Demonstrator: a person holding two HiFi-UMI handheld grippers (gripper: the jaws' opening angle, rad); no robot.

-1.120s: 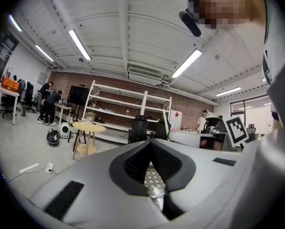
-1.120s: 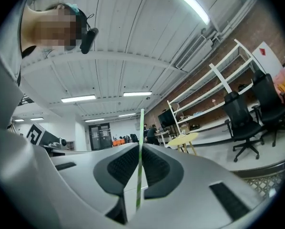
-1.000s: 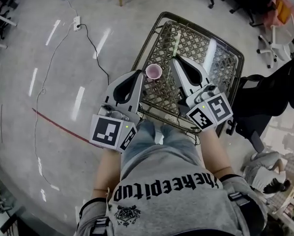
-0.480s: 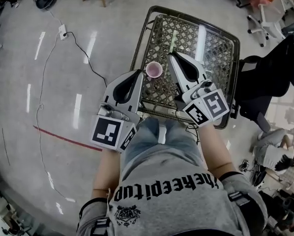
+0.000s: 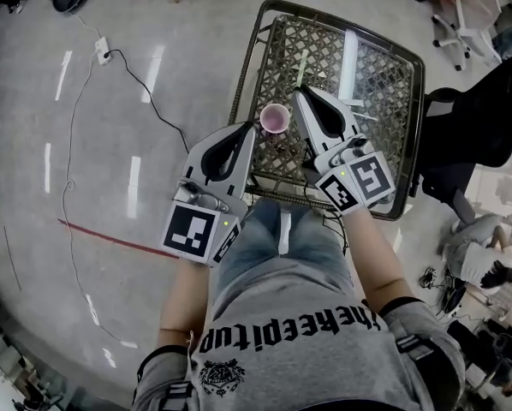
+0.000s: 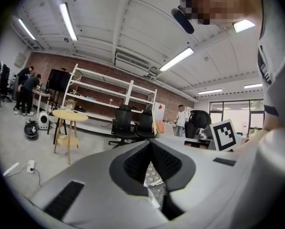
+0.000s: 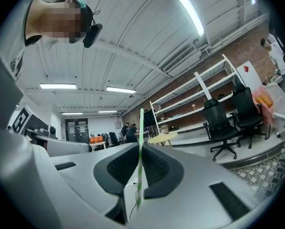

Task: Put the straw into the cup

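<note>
A pink cup (image 5: 273, 118) stands upright on the wire-mesh table (image 5: 372, 84), near its front left part. My left gripper (image 5: 250, 128) lies just left of the cup, its tips beside the rim. In the left gripper view the jaws (image 6: 151, 144) meet at the tips with nothing between them. My right gripper (image 5: 300, 92) is just right of the cup and is shut on a pale green straw (image 5: 301, 67), which sticks out beyond the tips. In the right gripper view the straw (image 7: 139, 156) stands upright between the pads.
The mesh table has a dark metal rim (image 5: 243, 75). A black office chair (image 5: 470, 118) stands right of it. A power strip and black cable (image 5: 110, 54) lie on the grey floor at left. The person's legs are under the table's near edge.
The head camera has shifted, so the table sits a little higher in view. The right gripper with the straw has edged slightly closer to the cup. The left gripper stays beside the cup.
</note>
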